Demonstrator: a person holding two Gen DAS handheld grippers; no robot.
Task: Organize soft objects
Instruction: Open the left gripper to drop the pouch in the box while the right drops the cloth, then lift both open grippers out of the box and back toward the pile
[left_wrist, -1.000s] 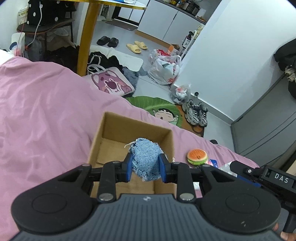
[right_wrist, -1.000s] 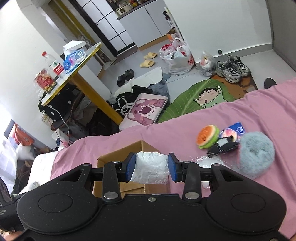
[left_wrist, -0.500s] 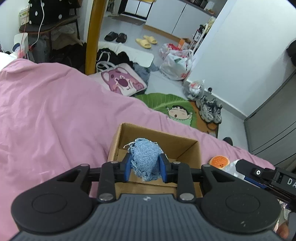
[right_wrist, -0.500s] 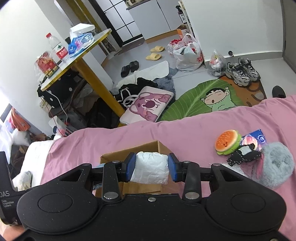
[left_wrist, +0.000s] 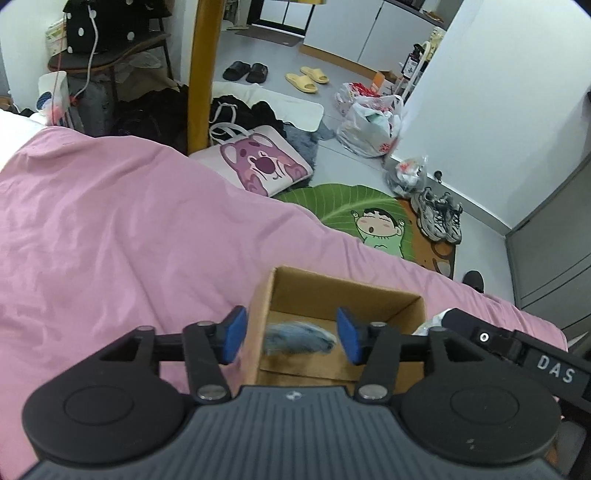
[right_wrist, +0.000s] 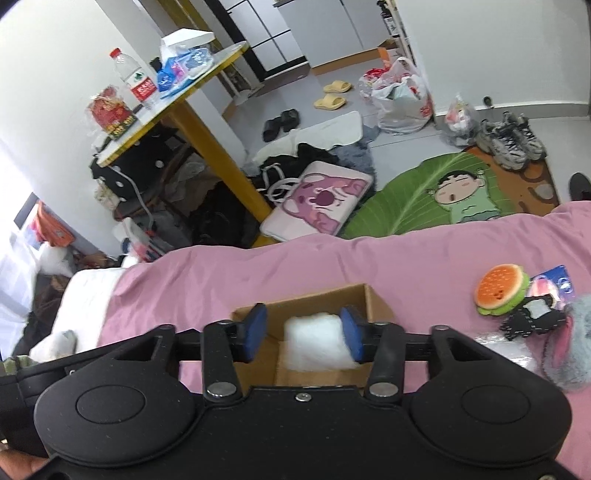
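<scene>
Both grippers are held over the cardboard box (left_wrist: 343, 295), which is set on the pink bedcover (left_wrist: 110, 229), presumably so that soft things can be dropped straight into it. The left gripper (left_wrist: 291, 334) is seen with its jaws spread apart and nothing between them; a blurred blue denim piece (left_wrist: 299, 338) is seen below, inside the box, apparently just let go. The right gripper (right_wrist: 303, 332) is also spread wide; the white wad (right_wrist: 317, 341) is seen against the right pad, clear of the left one, so it is judged released or nearly so, above the box's open top.

To the right of the box, a toy burger (right_wrist: 500, 290), a black patterned piece (right_wrist: 532, 317) and a grey fluffy thing (right_wrist: 570, 347) are left on the bedcover, near one another. The box walls are low and its mouth is open, so room for withdrawal upward is judged ample. The bed's far edge lies beyond the box, with cluttered floor below it.
</scene>
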